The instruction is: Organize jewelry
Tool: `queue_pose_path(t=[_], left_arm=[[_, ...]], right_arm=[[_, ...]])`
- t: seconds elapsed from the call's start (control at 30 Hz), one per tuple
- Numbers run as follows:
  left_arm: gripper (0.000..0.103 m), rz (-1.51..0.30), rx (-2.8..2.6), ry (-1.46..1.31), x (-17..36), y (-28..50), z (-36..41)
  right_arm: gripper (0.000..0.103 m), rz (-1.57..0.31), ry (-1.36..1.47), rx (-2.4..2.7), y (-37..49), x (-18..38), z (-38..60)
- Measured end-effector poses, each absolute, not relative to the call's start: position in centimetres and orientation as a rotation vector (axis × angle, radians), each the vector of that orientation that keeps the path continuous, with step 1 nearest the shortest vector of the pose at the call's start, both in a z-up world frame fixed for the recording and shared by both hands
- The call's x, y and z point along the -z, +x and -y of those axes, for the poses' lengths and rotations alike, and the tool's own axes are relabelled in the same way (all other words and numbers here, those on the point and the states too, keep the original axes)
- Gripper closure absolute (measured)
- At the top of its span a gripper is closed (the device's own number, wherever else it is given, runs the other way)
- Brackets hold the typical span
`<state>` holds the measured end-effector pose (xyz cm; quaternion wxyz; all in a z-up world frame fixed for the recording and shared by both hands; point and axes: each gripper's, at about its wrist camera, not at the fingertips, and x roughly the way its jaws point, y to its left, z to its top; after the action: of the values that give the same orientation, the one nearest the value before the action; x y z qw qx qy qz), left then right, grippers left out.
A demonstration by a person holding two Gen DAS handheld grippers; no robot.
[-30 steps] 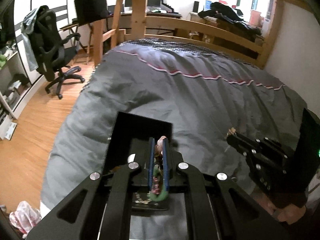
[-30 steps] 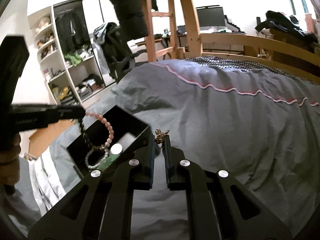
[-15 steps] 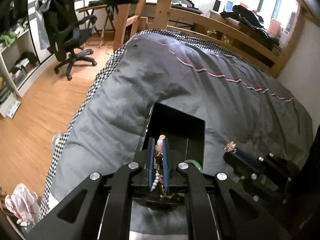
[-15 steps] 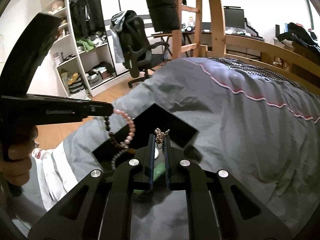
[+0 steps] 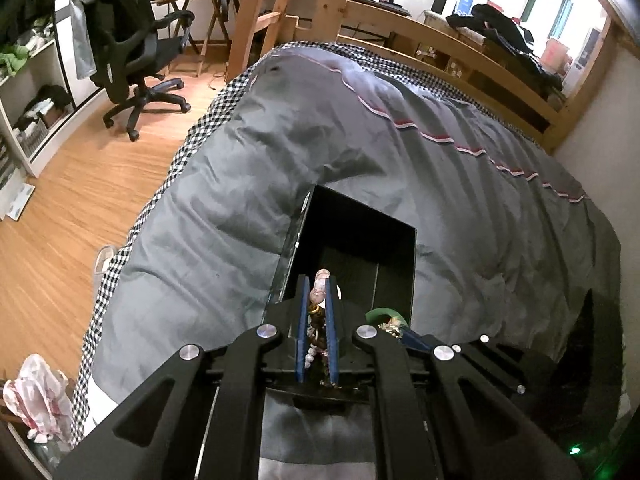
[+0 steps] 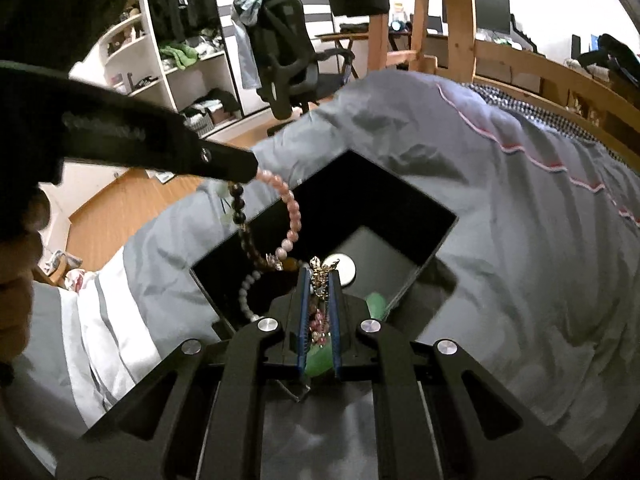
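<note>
While both tools hang over the black box on the grey duvet, each carries a piece. Left gripper: blue pads pressed onto a beaded bracelet, its loop dangling above the box's near-left corner. Right gripper: pinching a small gold chain piece above the box's near edge. A green bangle and a round white disc already lie inside the box. Judgement: lower each piece low inside the box before releasing, one at a time, strands apart to avoid tangling.

One black box, one beaded bracelet, one gold chain, one office chair, two grippers.
</note>
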<state>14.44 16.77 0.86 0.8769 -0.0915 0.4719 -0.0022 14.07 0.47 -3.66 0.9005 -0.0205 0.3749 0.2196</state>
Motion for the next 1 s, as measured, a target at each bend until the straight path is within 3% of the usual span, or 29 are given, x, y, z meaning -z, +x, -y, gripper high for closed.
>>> queue_pose_path(t=[0.03,0.07,0.1,0.13,0.17,0.37,0.9,0.97,1.0], left_arm=[[0.093,-0.974,0.0,-0.189,-1.0,14.3,-16.8],[0.08,-0.964,-0.005,-0.186,-1.1,14.2,-16.8],[0.056,-0.951,-0.006,-0.186,-1.3,14.1,-16.8],[0.043,-0.935,-0.011,-0.188,-1.5,14.0,-16.8],[0.031,-0.901,-0.025,-0.185,-2.0,13.7,-16.8],[0.009,-0.788,-0.008,-0.191,-3.8,12.6,-16.5],[0.009,-0.785,0.297,-0.003,-1.1,11.7,-5.7],[0.012,-0.805,0.35,0.032,-0.1,11.4,-4.0],[0.019,-0.819,0.377,0.045,0.4,11.3,-3.3]], right_arm=[[0.077,-0.773,-0.036,-0.456,14.1,3.6,-0.4],[0.061,-0.766,-0.028,-0.454,14.0,3.4,-0.3],[0.023,-0.739,-0.006,-0.456,13.7,3.0,0.1],[0.013,-0.709,0.011,-0.464,13.4,2.6,0.4],[0.013,-0.689,0.021,-0.475,13.2,2.2,0.7],[0.004,-0.637,-0.019,-0.325,12.9,0.2,4.2],[0.004,-0.647,0.024,-0.124,9.9,-3.0,19.5],[0.013,-0.686,0.026,-0.15,9.6,-1.8,20.0],[0.033,-0.73,0.034,-0.176,9.7,-0.9,20.3]])
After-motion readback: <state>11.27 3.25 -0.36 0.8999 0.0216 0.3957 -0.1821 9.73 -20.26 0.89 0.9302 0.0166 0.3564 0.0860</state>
